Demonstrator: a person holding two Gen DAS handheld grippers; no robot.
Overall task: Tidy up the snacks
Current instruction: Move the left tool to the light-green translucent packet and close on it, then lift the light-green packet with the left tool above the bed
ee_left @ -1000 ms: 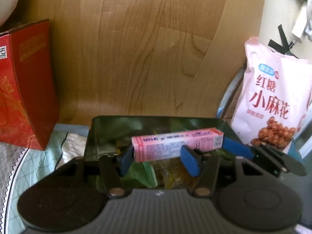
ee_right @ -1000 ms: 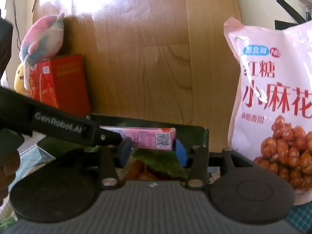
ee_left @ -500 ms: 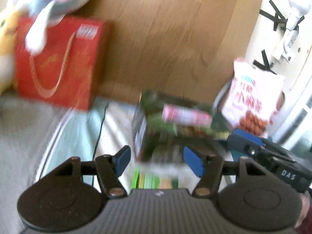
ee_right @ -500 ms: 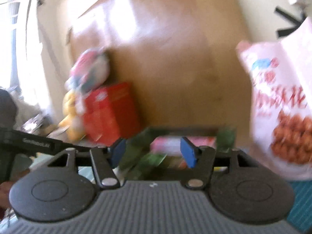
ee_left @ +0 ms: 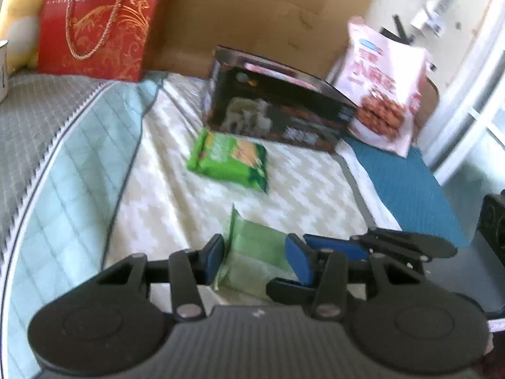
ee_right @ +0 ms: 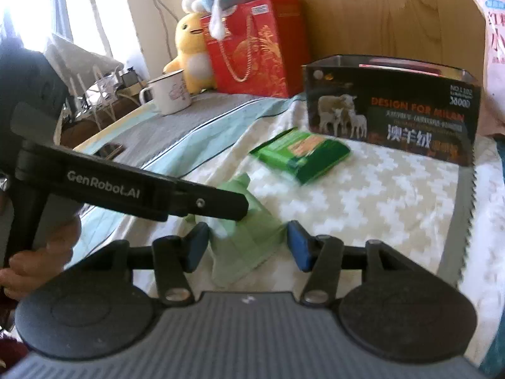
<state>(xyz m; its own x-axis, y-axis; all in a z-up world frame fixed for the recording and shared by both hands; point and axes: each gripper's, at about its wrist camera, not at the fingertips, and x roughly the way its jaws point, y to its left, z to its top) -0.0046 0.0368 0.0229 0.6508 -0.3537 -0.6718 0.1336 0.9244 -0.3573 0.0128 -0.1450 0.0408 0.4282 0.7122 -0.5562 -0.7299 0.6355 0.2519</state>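
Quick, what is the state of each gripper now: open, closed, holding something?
Left gripper: jaws just closing around the pale green packet, grip not clear.
Right gripper: open, over the same packet, holding nothing.

Pink snack bag (ee_right: 492, 47) cut off at right edge, green packet (ee_right: 303, 154) motion-blurred, print unreadable

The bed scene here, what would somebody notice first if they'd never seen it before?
Probably the dark box printed with sheep, standing open-topped at the far side of the patterned bedspread, with a bright green snack packet lying just in front of it. Nearer the cameras, a pale green packet lies between the blue pads of both grippers. Behind, a red gift bag and a yellow plush toy stand against the wooden headboard.
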